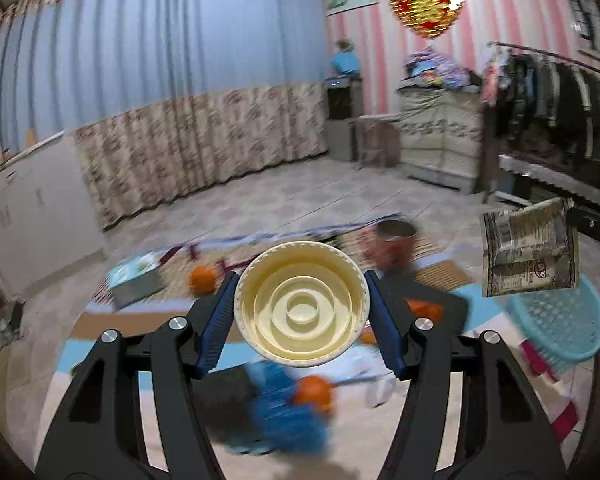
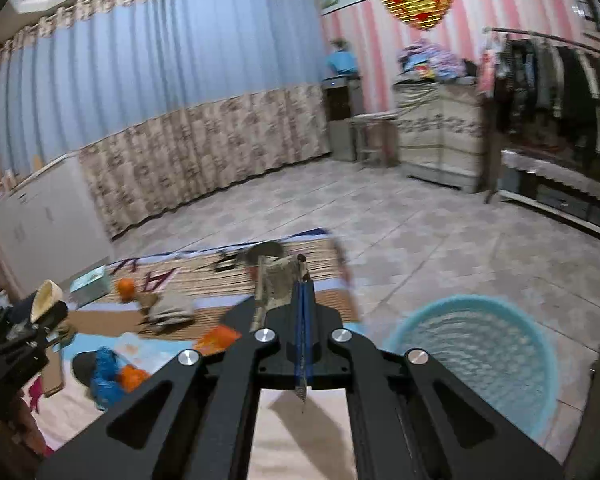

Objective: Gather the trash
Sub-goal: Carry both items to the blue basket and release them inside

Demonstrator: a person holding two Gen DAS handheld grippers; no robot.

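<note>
Clamping the cream cup [image 1: 302,304] by its sides, the left gripper [image 1: 302,312] carries it; right gripper [image 2: 303,312], shut on the flat wrapper [image 2: 278,284], hangs near the blue basket [image 2: 476,356] beyond the mat's [image 2: 236,280] right edge, likely for dropping.

Each black plastic two-finger gripper, the left gripper [image 1: 301,300] and the right gripper [image 2: 302,280], has angular linkage arms with triangular cut-outs, round silver pivot screws [image 1: 178,323] at the joints, and long ribbed dark-blue rubber pads [image 1: 216,326] lining the inner faces of its fingers.
</note>
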